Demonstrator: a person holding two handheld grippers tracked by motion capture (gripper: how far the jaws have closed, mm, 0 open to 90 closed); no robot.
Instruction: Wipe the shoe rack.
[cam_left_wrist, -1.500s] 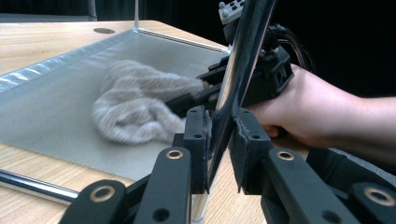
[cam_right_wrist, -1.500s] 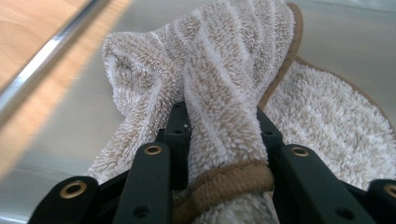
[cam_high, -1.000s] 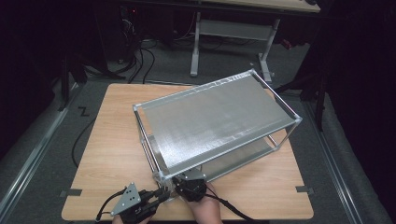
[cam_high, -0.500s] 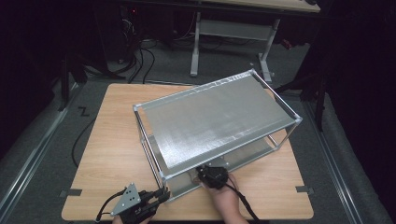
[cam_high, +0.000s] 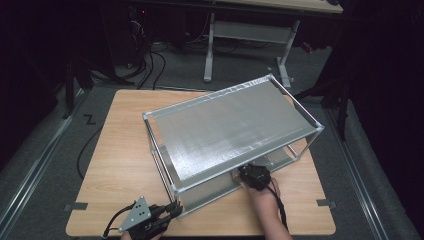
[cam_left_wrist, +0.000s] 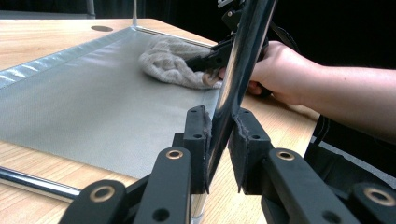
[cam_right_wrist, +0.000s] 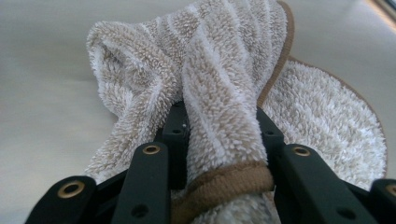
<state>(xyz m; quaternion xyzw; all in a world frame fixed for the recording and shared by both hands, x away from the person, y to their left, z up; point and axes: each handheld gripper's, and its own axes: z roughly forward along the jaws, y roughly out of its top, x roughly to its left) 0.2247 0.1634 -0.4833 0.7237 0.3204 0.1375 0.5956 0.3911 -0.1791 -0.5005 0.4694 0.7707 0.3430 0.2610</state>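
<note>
Two grippers: both yours, each clamped on something.
Left gripper: you pinch the rack's chrome corner post.
Right gripper: you clench a beige terry cloth.
Cloth location: lying on the rack's lower shelf, near its front edge.

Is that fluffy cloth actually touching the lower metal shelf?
Touching. In the left gripper view the cloth lies flat on the lower shelf, no gap under it.
</note>
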